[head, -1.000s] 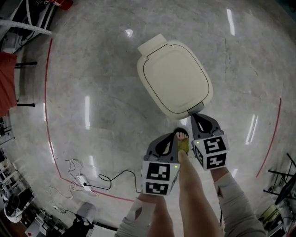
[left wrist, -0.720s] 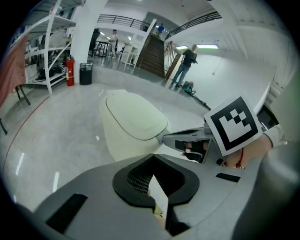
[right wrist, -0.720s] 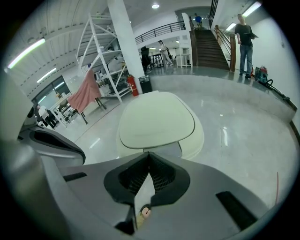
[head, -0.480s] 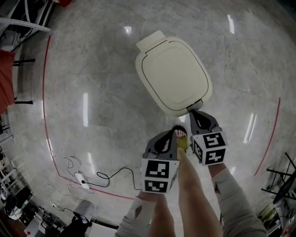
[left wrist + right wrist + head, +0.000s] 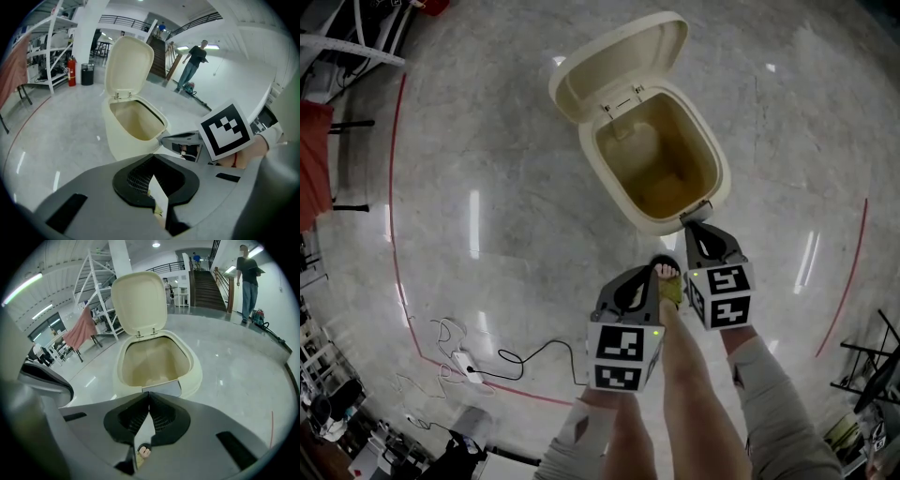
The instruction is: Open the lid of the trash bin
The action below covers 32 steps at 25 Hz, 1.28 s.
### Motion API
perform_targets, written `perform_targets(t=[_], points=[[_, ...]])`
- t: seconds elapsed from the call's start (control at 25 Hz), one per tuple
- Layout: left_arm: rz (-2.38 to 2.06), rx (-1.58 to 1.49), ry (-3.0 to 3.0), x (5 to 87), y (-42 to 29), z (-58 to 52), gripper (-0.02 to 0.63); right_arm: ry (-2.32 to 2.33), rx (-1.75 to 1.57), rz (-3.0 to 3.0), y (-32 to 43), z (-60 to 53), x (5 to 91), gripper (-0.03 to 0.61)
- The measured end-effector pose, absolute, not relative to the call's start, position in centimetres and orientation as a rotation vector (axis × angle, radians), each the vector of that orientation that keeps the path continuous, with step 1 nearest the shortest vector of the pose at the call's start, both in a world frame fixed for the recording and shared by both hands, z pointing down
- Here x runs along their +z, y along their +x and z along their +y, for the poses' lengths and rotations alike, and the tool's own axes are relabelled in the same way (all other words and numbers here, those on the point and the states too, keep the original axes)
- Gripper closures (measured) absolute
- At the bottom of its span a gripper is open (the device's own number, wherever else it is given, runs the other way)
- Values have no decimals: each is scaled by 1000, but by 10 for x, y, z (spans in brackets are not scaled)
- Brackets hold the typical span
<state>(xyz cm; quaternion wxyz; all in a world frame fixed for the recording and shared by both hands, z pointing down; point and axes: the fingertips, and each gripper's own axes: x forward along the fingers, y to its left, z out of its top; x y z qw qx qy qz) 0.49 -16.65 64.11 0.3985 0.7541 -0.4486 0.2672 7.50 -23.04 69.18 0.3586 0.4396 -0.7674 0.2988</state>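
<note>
Upright on grey polished floor (image 5: 487, 141), just ahead of both tongs: cream rounded plastic trash bin (image 5: 659, 223). At far rim: hinged cream lid (image 5: 619, 61), raised, standing open. Inside: bare tan walls and bottom in view. Pinched together, gripping nothing: right tongs (image 5: 701, 230), tips at grey front latch plate (image 5: 696, 210), contact unclear. Likewise pinched together on nothing: left tongs (image 5: 645, 275), beside right, short of bin.

Ceiling lamps (image 5: 156, 244) light the hall evenly and glare off the polished floor (image 5: 475, 225) in white streaks. The head view is dim, going black at its rounded corners. Both gripper views are brighter and fisheye-bent at the edges. The bin (image 5: 661, 159) holds soft shadow inside.
</note>
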Motion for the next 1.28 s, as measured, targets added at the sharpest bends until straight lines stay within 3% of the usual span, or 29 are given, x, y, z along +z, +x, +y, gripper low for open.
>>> perform_targets(t=[0.84, 1.28], points=[[-1130, 699, 1939, 623, -4, -162, 611, 1113, 759, -1972, 70, -226, 681, 578], [-1129, 700, 1968, 594, -7, -148, 611, 1142, 775, -2083, 56, -181, 620, 578]])
